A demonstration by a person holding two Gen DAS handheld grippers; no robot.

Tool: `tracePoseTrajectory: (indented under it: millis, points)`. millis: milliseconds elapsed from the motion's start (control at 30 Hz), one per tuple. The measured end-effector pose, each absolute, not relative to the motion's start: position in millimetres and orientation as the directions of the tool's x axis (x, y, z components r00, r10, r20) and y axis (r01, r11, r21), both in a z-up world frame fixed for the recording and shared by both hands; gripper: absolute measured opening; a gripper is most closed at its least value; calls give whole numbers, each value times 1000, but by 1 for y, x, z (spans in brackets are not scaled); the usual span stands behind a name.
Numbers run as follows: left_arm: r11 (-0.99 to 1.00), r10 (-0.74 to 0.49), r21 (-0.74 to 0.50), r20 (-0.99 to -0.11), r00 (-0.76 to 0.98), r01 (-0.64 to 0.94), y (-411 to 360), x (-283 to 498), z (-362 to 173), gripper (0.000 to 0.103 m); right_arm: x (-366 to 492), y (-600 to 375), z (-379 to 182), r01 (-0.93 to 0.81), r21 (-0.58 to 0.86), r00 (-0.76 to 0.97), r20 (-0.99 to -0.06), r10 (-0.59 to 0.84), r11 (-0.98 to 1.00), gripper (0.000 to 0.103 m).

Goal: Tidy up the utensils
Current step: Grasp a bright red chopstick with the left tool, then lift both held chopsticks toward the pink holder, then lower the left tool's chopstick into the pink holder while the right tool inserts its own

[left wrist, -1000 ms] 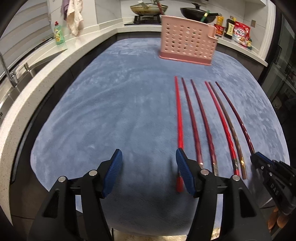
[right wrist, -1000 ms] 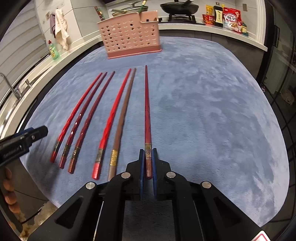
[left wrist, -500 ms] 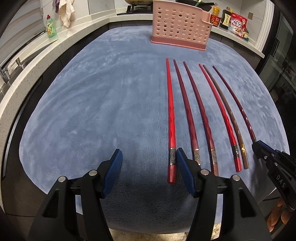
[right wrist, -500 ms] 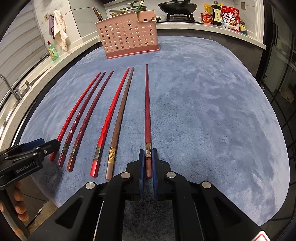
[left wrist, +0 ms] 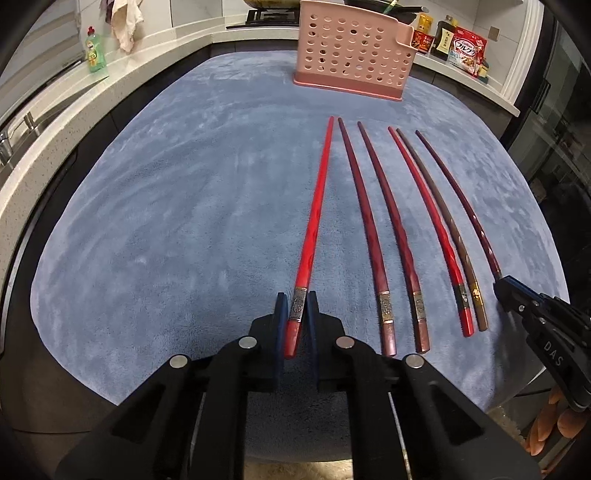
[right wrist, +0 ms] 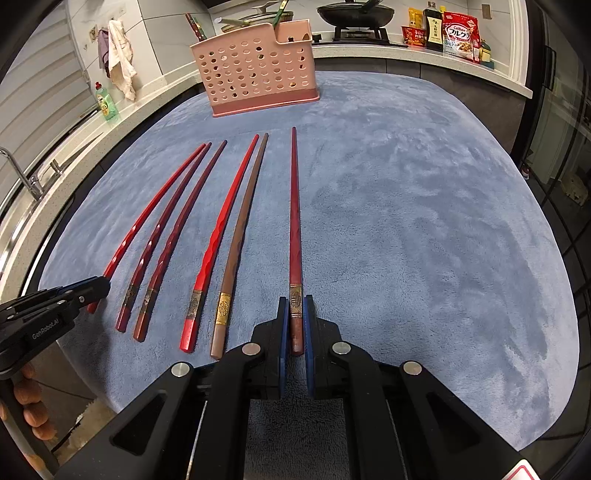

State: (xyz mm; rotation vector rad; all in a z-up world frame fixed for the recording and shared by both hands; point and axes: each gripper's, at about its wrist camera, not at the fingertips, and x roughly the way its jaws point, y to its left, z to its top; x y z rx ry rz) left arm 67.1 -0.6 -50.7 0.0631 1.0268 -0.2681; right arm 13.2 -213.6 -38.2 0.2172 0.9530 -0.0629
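Observation:
Several red and brown chopsticks lie side by side on a blue mat. My left gripper is shut on the thick end of the leftmost bright red chopstick. My right gripper is shut on the thick end of the rightmost dark red chopstick. Between them lie the other chopsticks, flat on the mat. The left gripper also shows in the right wrist view, and the right gripper in the left wrist view. A pink perforated utensil holder stands upright at the mat's far end.
A white counter with a green soap bottle and a sink tap runs along the left. A stove with pans and food packets sit at the back. Dark cabinets stand to the right.
My left gripper has moved right onto the leftmost red chopstick and closed on its thick end. The right gripper stays shut on its chopstick.

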Motion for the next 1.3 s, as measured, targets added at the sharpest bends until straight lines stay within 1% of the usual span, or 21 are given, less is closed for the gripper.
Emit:
tracePoseTrajectory:
  millis: [167,300,667,900,1000,1200,1300]
  points:
    - [967,-194,-79,-846,497,242,2,67,-40,7,11,-215,-29,145,160,592,-805,44,976,7]
    - [968,-198,-80,-827,526,240,6,68,-21,7,10,-220,-9,142,168,627,-777,43,975,7]
    - [969,-232,-121,-746,624,215,22,96,54,7,29,-245,75,138,183,755,-655,16,973,7]
    - [967,-246,-129,-689,682,218,24,129,100,7,57,-258,119,117,194,815,-579,17,974,7]
    - [968,-244,-127,-664,707,215,24,147,117,7,73,-262,133,113,178,834,-552,4,977,7]
    - [969,-243,-125,-641,728,214,21,182,137,7,102,-271,153,110,182,858,-513,-1,977,7]
    - [968,-245,-121,-630,737,218,16,199,149,7,116,-277,164,100,209,869,-495,17,973,7]
